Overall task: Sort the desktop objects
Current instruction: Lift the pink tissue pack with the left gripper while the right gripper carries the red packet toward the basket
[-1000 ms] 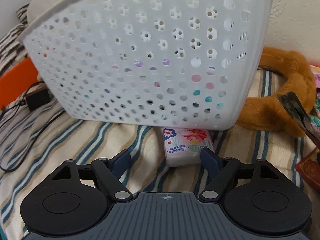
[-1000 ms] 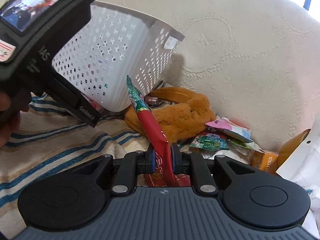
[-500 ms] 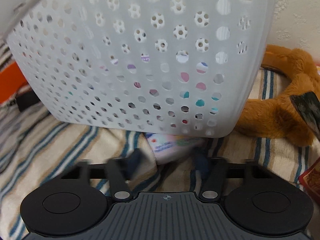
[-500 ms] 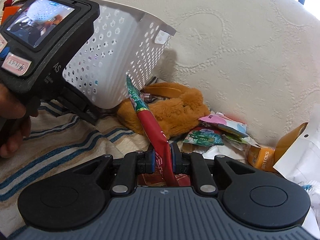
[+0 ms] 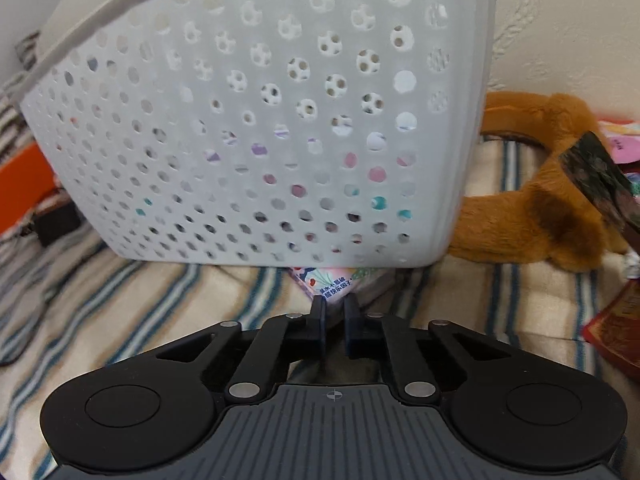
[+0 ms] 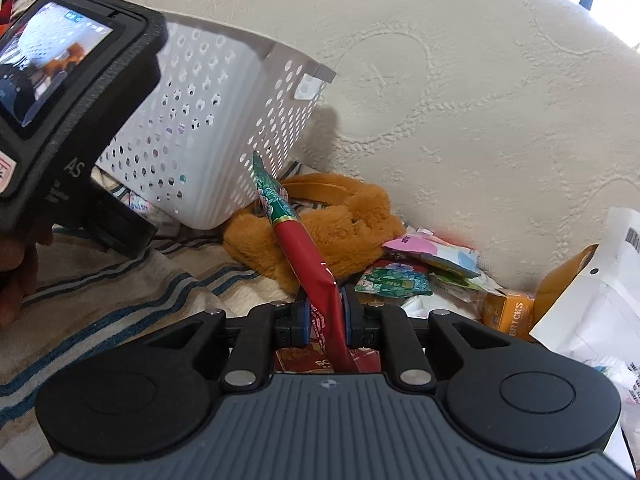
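While the white basket point(image 5: 256, 128) fills most of the left wrist view, the left gripper point(image 5: 335, 306) has its jaws drawn nearly together on the near corner of a floral tissue pack point(image 5: 326, 282), and that looks like a pinch on the wrapper, though the contact itself is hard to read. The pack lies on the striped cloth point(image 5: 120, 300), its far end tucked under the basket's bottom edge. Over on the other side, the right gripper point(image 6: 325, 314) is clamped narrowly on a red snack packet point(image 6: 308, 264), which sticks up and away toward the basket's near corner. So this reads as the pick-up step, with both packets headed, I'd judge, into the basket. Next move for the left: draw the pack back out from under the basket before lifting, or the basket tips with it. For the right: rise above the basket's rim and go over it. Room is tight. A furry orange toy point(image 6: 320, 224) lies against the basket's right side, more packets and an orange box point(image 6: 506, 314) are heaped beyond the toy, and a cream cushion point(image 6: 460, 100) walls off the space behind the basket. Open cloth lies only on the near side of the basket.
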### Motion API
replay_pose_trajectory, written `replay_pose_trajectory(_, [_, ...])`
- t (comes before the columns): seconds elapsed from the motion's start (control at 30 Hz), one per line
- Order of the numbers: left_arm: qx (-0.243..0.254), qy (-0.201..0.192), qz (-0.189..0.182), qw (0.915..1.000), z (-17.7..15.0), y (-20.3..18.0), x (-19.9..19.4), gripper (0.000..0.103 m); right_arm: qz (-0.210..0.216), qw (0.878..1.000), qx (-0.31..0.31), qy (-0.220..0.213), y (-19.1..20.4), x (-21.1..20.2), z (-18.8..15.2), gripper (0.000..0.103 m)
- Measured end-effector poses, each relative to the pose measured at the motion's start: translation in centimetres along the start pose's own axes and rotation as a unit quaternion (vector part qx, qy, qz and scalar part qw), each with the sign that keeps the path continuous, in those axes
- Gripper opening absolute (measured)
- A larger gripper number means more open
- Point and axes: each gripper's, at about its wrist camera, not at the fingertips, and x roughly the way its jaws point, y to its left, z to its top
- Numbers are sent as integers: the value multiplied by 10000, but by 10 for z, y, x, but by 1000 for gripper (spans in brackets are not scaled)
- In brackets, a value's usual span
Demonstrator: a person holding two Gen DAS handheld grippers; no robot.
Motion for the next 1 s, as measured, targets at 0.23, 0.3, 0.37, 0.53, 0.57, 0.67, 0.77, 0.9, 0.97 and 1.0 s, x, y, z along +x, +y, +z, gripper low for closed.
replay_pose_trajectory(0.23, [404, -405, -119, 9983, -15, -15, -30, 0, -92, 9999, 63, -66, -2, -9, 2, 16])
replay_pose_trajectory(0.3, [449, -440, -162, 9979, -15, -21, -32, 0, -115, 9999, 92, -89, -4, -11, 2, 16])
replay_pose_trajectory(0.37, [491, -463, -189, 9975, -15, -20, -35, 0, -126, 9997, 143, -126, -6, -15, 3, 16])
replay_pose_trajectory(0.53, [574, -551, -195, 9966, -25, -37, -55, 0, -113, 9995, 228, -199, -7, -25, 2, 16])
replay_pose_trajectory(0.57, [609, -576, -191, 9963, -27, -37, -59, 0, -109, 9994, 232, -218, -7, -28, 2, 16])
replay_pose_trajectory(0.67, [677, -627, -181, 9956, -31, -38, -68, 0, -98, 9992, 287, -278, -7, -35, 2, 16])
replay_pose_trajectory(0.77, [715, -719, -177, 9947, -32, -31, -81, 0, -104, 9989, 313, -336, -8, -41, 2, 17])
replay_pose_trajectory(0.9, [699, -837, -201, 9938, -30, -28, -97, 0, -116, 9984, 354, -425, -10, -48, 6, 17])
replay_pose_trajectory(0.97, [698, -912, -193, 9932, -28, -28, -111, 0, -109, 9981, 371, -476, -10, -53, 8, 17])
replay_pose_trajectory(1.0, [697, -942, -200, 9929, -27, -26, -117, 0, -114, 9980, 374, -501, -11, -55, 8, 17])
